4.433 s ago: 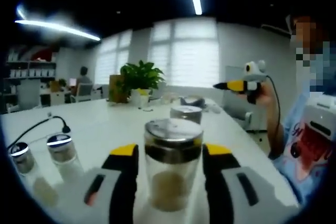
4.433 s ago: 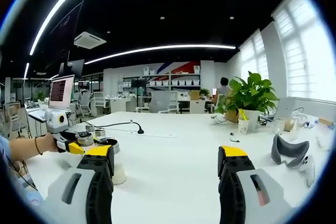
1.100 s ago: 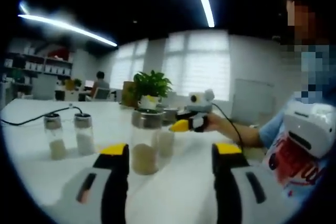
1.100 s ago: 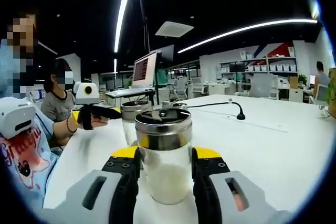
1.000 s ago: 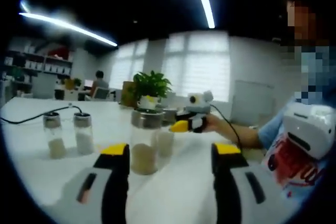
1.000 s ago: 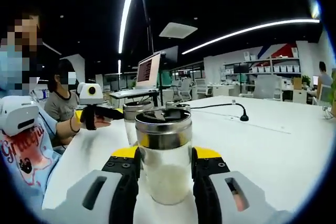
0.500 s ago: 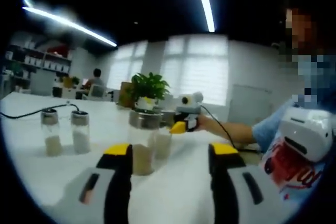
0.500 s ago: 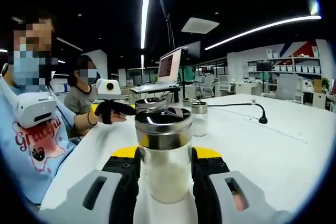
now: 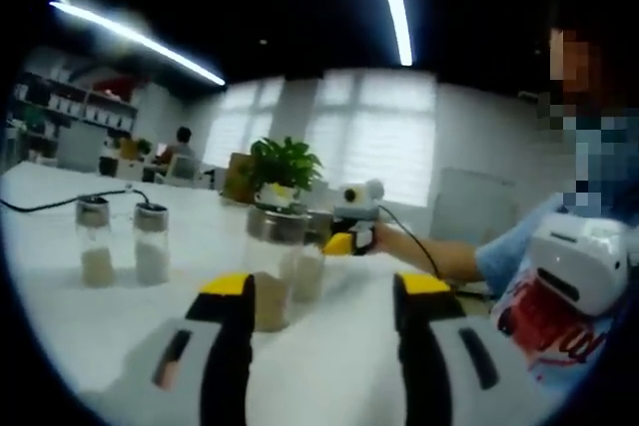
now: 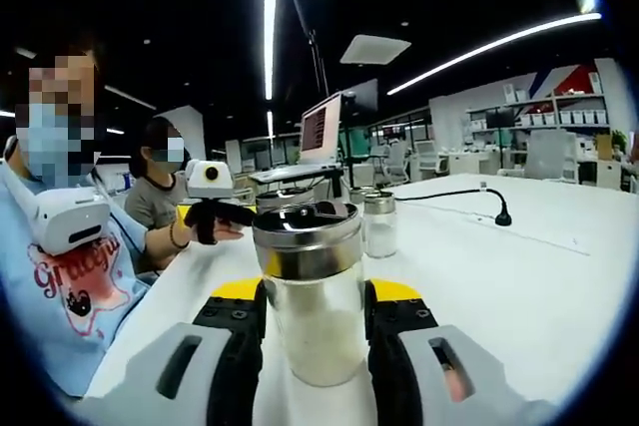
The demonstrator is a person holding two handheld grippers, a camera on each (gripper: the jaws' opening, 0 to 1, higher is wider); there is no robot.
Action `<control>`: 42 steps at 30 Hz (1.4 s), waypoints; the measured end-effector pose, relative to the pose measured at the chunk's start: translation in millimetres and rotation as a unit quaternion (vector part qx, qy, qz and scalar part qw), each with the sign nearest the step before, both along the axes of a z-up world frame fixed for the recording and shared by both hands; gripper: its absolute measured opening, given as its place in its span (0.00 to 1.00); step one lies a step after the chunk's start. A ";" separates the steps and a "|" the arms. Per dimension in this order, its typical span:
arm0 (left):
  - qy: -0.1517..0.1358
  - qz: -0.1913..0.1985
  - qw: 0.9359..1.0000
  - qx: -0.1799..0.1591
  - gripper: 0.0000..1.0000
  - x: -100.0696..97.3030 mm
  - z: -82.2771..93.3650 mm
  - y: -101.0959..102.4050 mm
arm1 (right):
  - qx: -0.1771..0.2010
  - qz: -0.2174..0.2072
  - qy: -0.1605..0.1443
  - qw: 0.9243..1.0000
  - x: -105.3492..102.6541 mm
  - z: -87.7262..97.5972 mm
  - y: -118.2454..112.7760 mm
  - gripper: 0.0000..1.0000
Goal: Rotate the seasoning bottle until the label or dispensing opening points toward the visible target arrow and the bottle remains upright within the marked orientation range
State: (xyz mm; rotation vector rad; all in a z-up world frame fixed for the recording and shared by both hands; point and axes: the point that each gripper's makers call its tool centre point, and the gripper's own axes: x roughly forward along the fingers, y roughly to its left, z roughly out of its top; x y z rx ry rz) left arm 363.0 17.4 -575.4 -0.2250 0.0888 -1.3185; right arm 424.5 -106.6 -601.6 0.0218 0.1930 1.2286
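Left gripper point(image 9: 321, 294) is hanging released, its jaws apart over the white table point(image 9: 60, 286); right gripper point(image 10: 314, 298) is clasping the upright seasoning bottle point(image 10: 309, 291), centred at 6 o'clock in the right gripper view.

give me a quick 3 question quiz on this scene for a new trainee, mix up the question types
1. True or false: the right gripper is shut on a seasoning bottle with a metal lid.
2. Multiple choice: in the left gripper view, how many bottles stand apart at the far left of the white table? A) none B) two C) five
3. Fill in: the left gripper is ____, with nothing between its jaws.

Key: 1 true; 2 B, the two small bottles; 3 open, with the nearest bottle standing just beyond its tips.
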 end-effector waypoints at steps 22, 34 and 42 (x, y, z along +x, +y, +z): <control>-0.038 0.081 0.996 0.013 0.62 17.4 10.7 12.1 | -0.004 -0.226 -0.111 0.968 -21.7 51.8 -72.3 0.75; -0.053 0.117 0.991 -0.028 0.56 27.2 37.4 21.0 | 0.024 -0.305 -0.190 0.933 -51.9 95.1 -87.9 0.79; -0.076 0.139 0.987 -0.006 0.59 45.8 50.2 21.4 | 0.029 -0.317 -0.190 0.929 -70.9 97.5 -89.1 0.82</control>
